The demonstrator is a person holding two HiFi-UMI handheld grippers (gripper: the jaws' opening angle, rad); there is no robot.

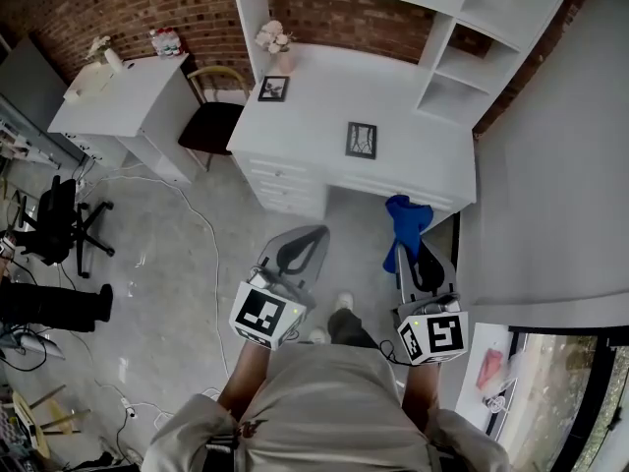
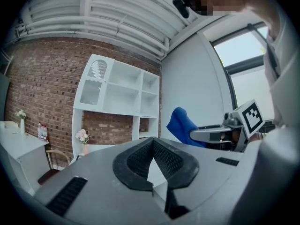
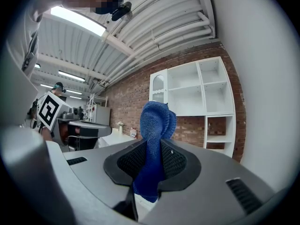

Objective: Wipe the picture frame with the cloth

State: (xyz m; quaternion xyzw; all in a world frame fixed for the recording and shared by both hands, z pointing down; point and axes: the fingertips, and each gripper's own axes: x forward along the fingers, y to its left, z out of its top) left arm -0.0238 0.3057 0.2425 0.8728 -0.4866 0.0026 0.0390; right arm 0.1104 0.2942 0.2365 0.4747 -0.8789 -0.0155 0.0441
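Cloth (image 3: 153, 125) clamped in right gripper (image 3: 150, 165) jaws; left gripper (image 2: 154, 162) jaws together, empty; picture frame (image 1: 361, 140) on desk (image 1: 314, 111).

Head view: steeply down, desk (image 1: 319, 106) ahead. Gripper views: low, forward, close over jaws; all share shelf unit (image 1: 457, 62).
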